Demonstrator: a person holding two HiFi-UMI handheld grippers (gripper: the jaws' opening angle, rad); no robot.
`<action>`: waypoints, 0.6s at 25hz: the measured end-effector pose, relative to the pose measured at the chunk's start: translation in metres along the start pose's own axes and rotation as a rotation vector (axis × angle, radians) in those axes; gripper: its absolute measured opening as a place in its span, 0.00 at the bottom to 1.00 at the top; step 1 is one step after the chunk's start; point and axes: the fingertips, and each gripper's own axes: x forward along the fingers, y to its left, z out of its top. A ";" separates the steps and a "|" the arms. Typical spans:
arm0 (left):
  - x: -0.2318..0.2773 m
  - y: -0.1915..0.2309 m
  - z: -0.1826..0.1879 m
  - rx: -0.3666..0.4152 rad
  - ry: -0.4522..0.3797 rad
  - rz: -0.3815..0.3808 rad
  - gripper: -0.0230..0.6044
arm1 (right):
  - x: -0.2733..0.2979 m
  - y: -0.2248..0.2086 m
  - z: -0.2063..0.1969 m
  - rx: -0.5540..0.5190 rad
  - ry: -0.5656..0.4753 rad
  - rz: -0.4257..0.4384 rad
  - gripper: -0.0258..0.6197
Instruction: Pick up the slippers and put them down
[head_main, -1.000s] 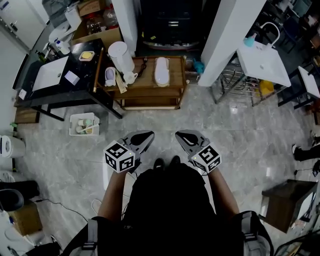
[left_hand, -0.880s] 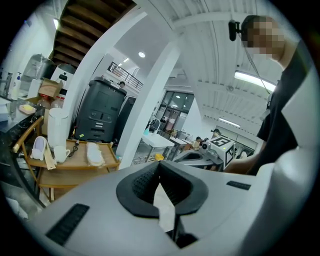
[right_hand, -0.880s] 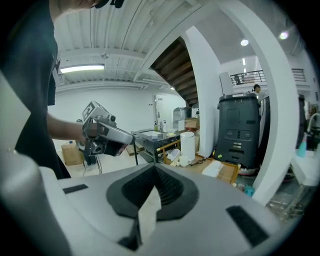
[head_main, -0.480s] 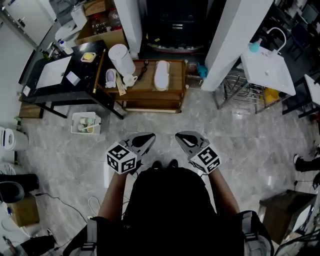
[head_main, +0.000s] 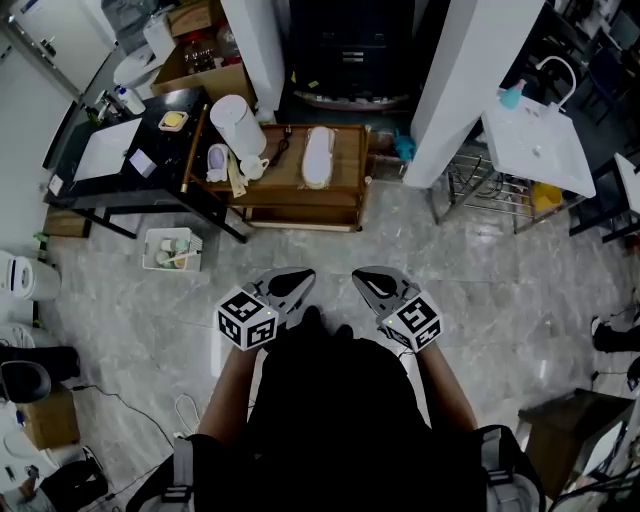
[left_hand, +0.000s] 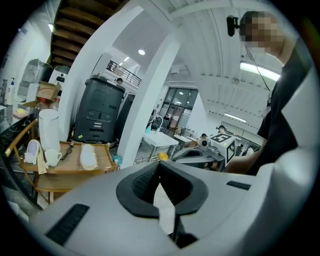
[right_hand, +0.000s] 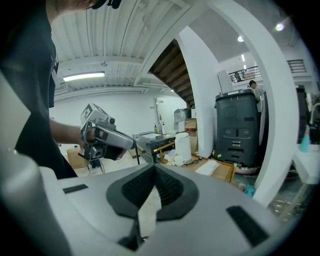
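Observation:
A white slipper (head_main: 317, 158) lies on a low wooden table (head_main: 340, 190) ahead of me; it also shows in the left gripper view as the slipper (left_hand: 88, 156) and in the right gripper view as the slipper (right_hand: 208, 167). A pale lavender slipper-like thing (head_main: 218, 160) lies at the table's left end beside a white cup (head_main: 254, 165). My left gripper (head_main: 300, 281) and right gripper (head_main: 362, 280) are held side by side in front of me, over the floor and well short of the table. Both are shut with nothing between the jaws.
A tall white cylinder (head_main: 232, 118) stands on the table's left corner. A black desk (head_main: 100, 175) is at the left, with a white basket (head_main: 168, 250) on the floor below it. White pillars (head_main: 455, 80), a metal rack (head_main: 480, 180) and a white sink stand (head_main: 535, 140) flank the right.
The person has stepped a little toward the wooden table, carrying both grippers forward. Both jaws stay shut and empty.

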 end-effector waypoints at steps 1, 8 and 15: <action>0.002 0.002 0.000 0.000 0.003 0.001 0.05 | 0.000 -0.003 -0.001 0.005 0.003 0.000 0.05; 0.020 0.015 0.011 0.008 0.001 -0.012 0.06 | 0.004 -0.022 -0.010 0.014 0.032 -0.015 0.05; 0.030 0.038 0.019 -0.003 0.019 -0.039 0.05 | 0.022 -0.040 -0.001 0.039 0.017 -0.048 0.05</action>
